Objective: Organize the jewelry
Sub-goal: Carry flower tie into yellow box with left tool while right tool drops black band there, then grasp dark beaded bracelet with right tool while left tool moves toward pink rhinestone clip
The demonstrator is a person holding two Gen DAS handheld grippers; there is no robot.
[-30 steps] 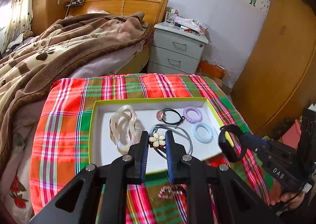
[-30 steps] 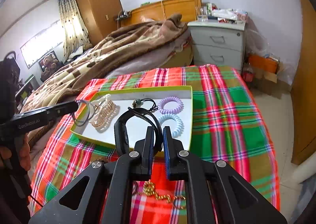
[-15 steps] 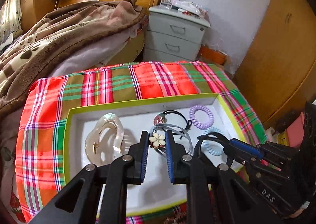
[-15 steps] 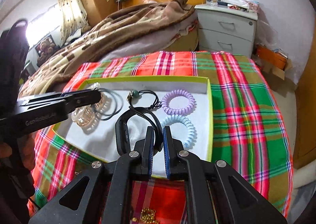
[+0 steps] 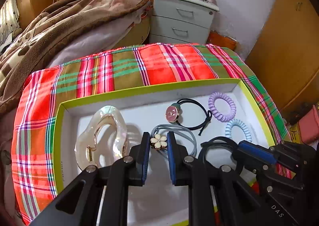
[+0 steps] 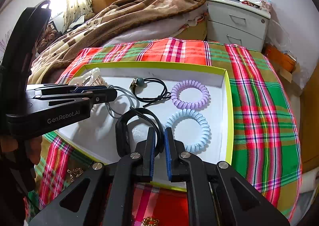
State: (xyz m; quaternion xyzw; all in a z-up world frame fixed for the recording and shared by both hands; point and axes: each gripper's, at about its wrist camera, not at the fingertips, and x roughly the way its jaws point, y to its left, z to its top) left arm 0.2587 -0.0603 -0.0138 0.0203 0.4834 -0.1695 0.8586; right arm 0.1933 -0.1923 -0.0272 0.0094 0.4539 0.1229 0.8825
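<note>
Both tongs (image 5: 158,143) lowered; gold chain (image 6: 150,221) (cropped) half-hidden.

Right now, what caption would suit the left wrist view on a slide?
Left gripper pinching a flower hair tie over a white tray, right gripper alongside carrying a black band.

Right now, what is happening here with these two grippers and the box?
A person is sorting hair accessories into a white tray with a green rim, on a plaid cloth. The left gripper is shut on a grey hair tie with a flower charm, over the tray. The right gripper is shut on a black band, also over the tray. A clear claw clip, a black tie with a pink charm and two coil ties already lie inside.
</note>
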